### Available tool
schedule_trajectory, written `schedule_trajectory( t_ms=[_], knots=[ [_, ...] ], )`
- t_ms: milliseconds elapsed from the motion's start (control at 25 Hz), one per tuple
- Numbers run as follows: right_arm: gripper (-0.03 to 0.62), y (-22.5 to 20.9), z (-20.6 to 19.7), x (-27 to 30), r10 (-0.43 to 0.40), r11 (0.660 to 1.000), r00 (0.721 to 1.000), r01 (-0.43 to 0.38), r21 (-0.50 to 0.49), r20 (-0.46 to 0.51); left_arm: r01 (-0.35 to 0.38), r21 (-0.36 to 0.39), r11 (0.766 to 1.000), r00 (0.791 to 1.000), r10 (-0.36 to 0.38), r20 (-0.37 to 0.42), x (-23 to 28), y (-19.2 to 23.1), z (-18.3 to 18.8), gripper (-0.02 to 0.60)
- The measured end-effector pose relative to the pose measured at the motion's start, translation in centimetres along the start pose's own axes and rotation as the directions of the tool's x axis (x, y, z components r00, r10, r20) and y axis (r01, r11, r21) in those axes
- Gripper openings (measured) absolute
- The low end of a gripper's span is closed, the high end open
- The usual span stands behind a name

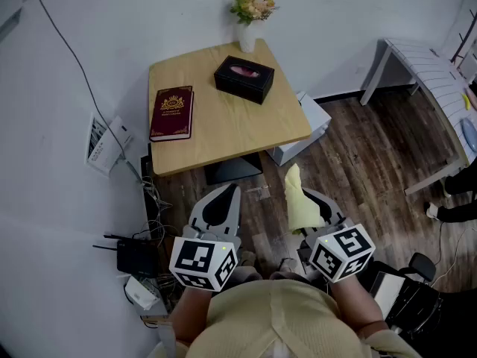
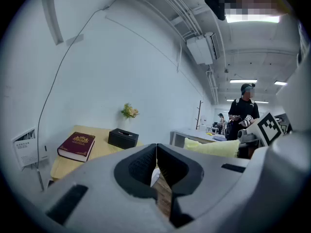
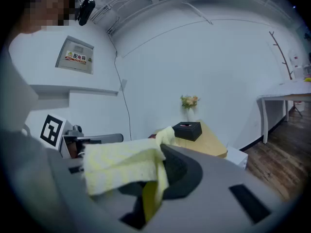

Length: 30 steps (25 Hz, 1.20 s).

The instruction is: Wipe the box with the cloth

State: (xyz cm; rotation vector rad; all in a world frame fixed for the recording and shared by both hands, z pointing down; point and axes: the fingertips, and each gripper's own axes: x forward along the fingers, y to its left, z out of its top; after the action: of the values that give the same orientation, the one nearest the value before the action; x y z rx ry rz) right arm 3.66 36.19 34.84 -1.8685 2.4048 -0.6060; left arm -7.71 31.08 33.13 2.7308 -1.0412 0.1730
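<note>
A black tissue box [image 1: 244,79] with a pink tissue showing in its slot stands at the far side of the small wooden table [image 1: 223,129]; it also shows as the box [image 2: 123,138] and the box [image 3: 187,130] in the gripper views. My right gripper [image 1: 302,200] is shut on a pale yellow cloth [image 1: 300,202], which drapes over its left jaw as the cloth [image 3: 127,165]. My left gripper [image 1: 222,197] is shut and empty, jaws meeting as the left gripper [image 2: 156,155]. Both hang over the floor in front of the table, short of the box.
A dark red book [image 1: 172,112] lies on the table's left part. A vase of flowers [image 1: 249,19] stands behind the box. Cables, a router [image 1: 136,258] and papers [image 1: 104,142] crowd the floor at left. A white bench [image 1: 428,80] stands at right; a person [image 2: 244,115] is far off.
</note>
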Motion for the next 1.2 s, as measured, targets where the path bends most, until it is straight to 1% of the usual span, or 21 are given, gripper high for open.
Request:
schedule_trajectory(
  t_ms=[280, 520, 760, 880, 960, 1080, 1200],
  knots=[
    [0.040, -0.1, 0.1, 1.0, -0.029, 1.000, 1.000, 0.029, 0.006, 0.003, 0.027, 0.003, 1.000, 0.999, -0.027, -0.016, 0.1, 1.0, -0.3, 0.021],
    [0.040, 0.7, -0.3, 2.9, -0.035, 0.998, 0.999, 0.034, 0.059, 0.018, 0.044, 0.001, 0.999, 0.998, -0.044, -0.032, 0.0, 3.3, -0.7, 0.021],
    [0.040, 1.9, -0.6, 5.6, -0.055, 0.996, 0.998, 0.054, 0.070, 0.014, 0.080, -0.001, 0.997, 0.995, -0.080, -0.058, -0.5, 5.3, -1.4, 0.021],
    [0.040, 2.5, -0.6, 6.3, -0.058, 0.995, 0.998, 0.057, 0.083, 0.019, 0.082, -0.005, 0.997, 0.994, -0.082, -0.071, -0.6, 6.4, -1.7, 0.021],
    [0.040, 2.6, -0.7, 6.6, -0.059, 0.996, 0.998, 0.058, 0.075, 0.010, 0.082, -0.015, 0.996, 0.994, -0.083, -0.075, -0.2, 6.9, -2.0, 0.021],
    [0.040, 1.9, -1.0, 7.1, -0.070, 0.995, 0.997, 0.071, 0.063, -0.013, 0.081, -0.022, 0.997, 0.994, -0.082, -0.076, 0.5, 7.2, -2.2, 0.021],
    [0.040, 0.9, -0.3, 8.2, -0.058, 0.996, 0.998, 0.059, 0.063, -0.011, 0.066, -0.037, 0.997, 0.995, -0.069, -0.071, 1.8, 7.7, -1.9, 0.021]
  ],
)
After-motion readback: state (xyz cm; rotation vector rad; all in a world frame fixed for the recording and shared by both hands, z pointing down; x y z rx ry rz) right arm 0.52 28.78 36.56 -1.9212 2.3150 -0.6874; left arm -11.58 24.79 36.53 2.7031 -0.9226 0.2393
